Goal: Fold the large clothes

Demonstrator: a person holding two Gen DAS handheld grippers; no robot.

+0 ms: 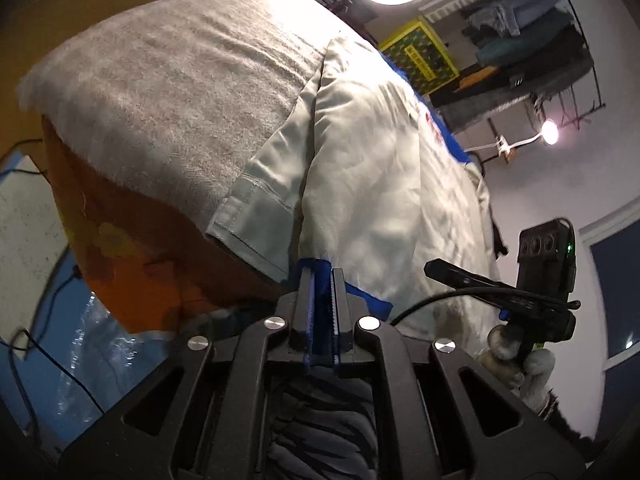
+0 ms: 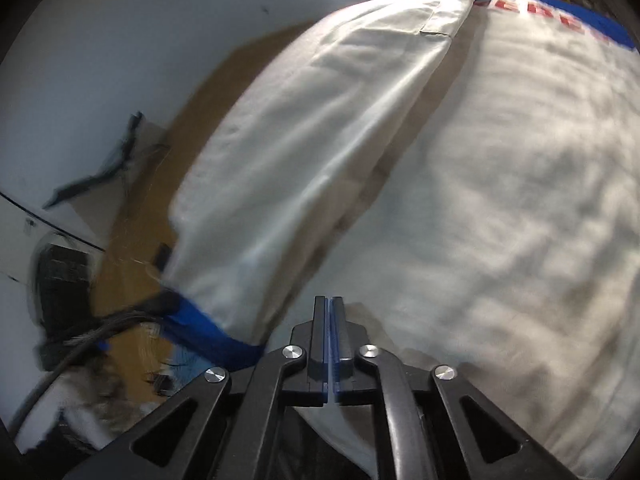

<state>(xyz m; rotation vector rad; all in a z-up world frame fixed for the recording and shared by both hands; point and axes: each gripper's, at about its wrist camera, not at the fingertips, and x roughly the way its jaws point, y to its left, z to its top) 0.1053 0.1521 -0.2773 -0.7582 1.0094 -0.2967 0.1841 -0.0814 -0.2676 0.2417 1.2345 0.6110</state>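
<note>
While the pale shirt [image 1: 372, 168] lies spread on a grey towel [image 1: 168, 92] that covers the table, its long axis runs away from both cameras, with the blue hem nearest the grippers and the blue collar end far off toward the room's back wall. In the left wrist view the left gripper [image 1: 322, 280] has its jaws pressed together on the blue hem band [image 1: 362, 294] at the shirt's near corner, blue cloth showing between the pads. A short sleeve [image 1: 256, 208] lies folded out to the left of the body, its cuff pointing toward the camera. The right gripper [image 1: 500, 292] appears at the right edge of that view, held in a gloved hand [image 1: 528, 368], at the shirt's other near corner. In the right wrist view the right gripper [image 2: 329, 320] has its jaws drawn tight with a thin blue strip between them, seemingly the hem. A folded side panel [image 2: 320, 152] of the shirt lies lengthwise to the left, edged in blue at its near end. Red letters [image 2: 556, 16] cross the far end of the shirt, too blurred to read. A yellow patterned box [image 1: 420, 54] stands beyond the table; its label is unreadable.
</note>
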